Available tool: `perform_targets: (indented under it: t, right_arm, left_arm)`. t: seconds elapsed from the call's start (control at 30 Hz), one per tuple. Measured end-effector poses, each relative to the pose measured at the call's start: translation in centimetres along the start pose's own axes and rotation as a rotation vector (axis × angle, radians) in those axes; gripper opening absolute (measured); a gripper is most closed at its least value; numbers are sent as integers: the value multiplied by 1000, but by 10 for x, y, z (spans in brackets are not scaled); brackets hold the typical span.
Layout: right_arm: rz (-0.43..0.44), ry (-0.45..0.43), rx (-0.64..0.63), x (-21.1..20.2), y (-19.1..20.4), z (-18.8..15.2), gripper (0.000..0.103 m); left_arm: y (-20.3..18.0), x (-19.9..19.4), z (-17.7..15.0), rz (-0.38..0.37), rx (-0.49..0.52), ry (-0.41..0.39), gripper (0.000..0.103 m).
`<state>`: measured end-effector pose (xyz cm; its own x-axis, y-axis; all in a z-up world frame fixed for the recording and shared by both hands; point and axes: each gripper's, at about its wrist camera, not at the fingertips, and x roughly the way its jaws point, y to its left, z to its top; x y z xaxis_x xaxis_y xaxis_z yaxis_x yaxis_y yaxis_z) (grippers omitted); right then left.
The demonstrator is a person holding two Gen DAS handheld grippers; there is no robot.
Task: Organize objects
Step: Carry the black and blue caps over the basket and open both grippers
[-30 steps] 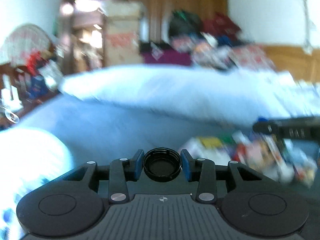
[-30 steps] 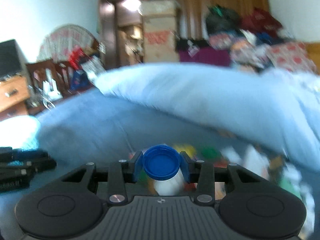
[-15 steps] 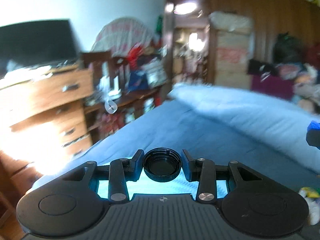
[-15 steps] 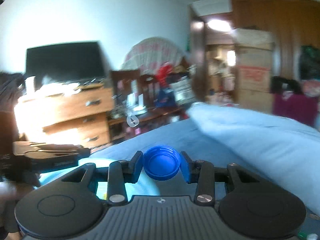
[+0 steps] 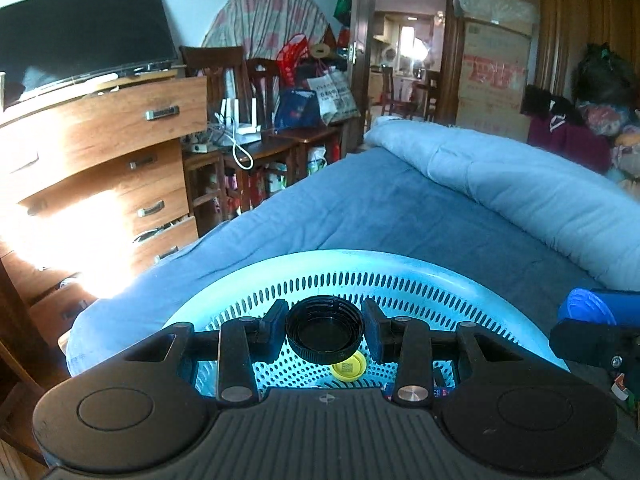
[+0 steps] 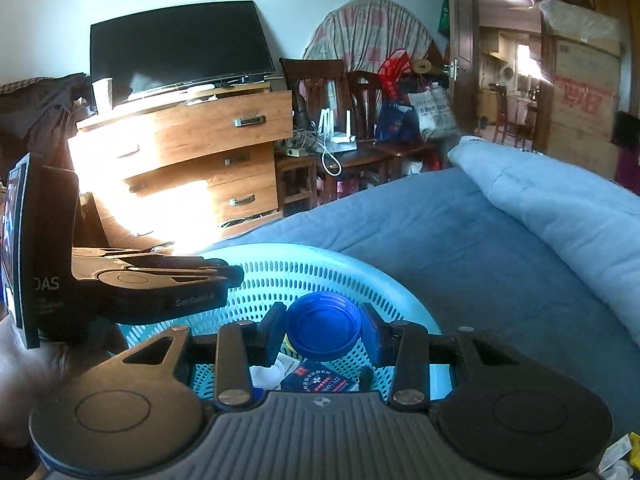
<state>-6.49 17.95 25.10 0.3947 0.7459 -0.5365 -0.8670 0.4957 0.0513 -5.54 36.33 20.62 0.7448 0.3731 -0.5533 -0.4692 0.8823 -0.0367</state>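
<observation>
Black plastic, a bottle cap (image 5: pixel 325 329) sits pinched between the fingers (image 5: pixel 273 330) of the left gripper (image 5: pixel 325 330), open side up, above a pale blue basket (image 5: pixel 400 264) on the bed (image 5: pixel 400 208). Beside it on the right, the right gripper (image 6: pixel 323 328) clamps a blue cap (image 6: pixel 323 326) between its fingers (image 6: pixel 370 334) over the same basket, where a yellow cap (image 5: pixel 350 366) lies.

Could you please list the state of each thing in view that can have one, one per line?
left gripper: shut on the black cap.
black cap: held over the basket, hollow side facing the camera.
right gripper: shut on the blue cap.
blue cap: held over the basket.
basket: upright on the bed, partly filled.
yellow cap: lying in the basket.
television: off.
</observation>
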Motion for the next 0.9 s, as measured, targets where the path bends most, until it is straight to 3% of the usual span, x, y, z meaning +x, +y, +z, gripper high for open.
perform_targets:
  t: [0.9]
  right_arm:
    - [-2,4,16,11,-15,-7,43]
  left_arm:
    - [4,12,-5,6,14,10,40]
